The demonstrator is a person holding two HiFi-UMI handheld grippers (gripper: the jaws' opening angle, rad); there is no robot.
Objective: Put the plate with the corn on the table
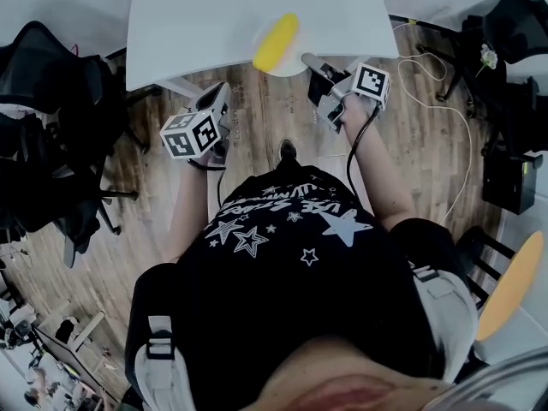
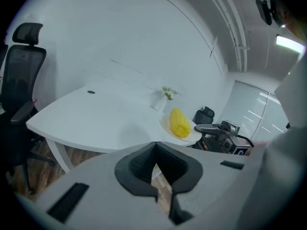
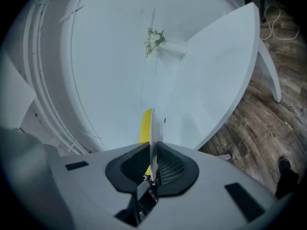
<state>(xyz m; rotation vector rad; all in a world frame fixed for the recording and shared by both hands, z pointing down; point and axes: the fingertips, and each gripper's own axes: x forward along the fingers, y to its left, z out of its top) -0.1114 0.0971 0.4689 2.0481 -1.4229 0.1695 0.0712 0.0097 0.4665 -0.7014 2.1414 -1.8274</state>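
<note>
Table edge: the white table (image 1: 197,24) fills the top of the head view; its near edge runs straight above the wooden floor (image 1: 274,110), and its right corner lies just beyond the right gripper.
Open room on the table: the top is bare from the plate to the far left corner. Only a small vase of flowers (image 2: 165,97) stands near the far edge.
Room round the table: a black office chair (image 1: 51,101) crowds the left side. A pale cable (image 1: 445,101) loops over the floor on the right, and the floor between the two grippers is open.
Plate position: the plate (image 1: 287,68) sits at the near edge towards the right corner, with part of its rim out past the edge. No view settles whether it rests on the top.
Right gripper: the right gripper (image 1: 310,61) reaches in from below the edge with its jaws narrow and clamped on the plate's rim. In its own view the plate (image 3: 153,133) runs edge-on between the pads.
Left gripper: the left gripper (image 1: 221,101) hangs over the floor, short of the table edge and well apart from the plate. Its jaws are together with nothing in them.
Plate look: white, round and shallow, hard to tell from the table top.
Corn look: one bright yellow cob, the corn (image 1: 276,41), lies along the plate with its kernel rows showing in the left gripper view.
</note>
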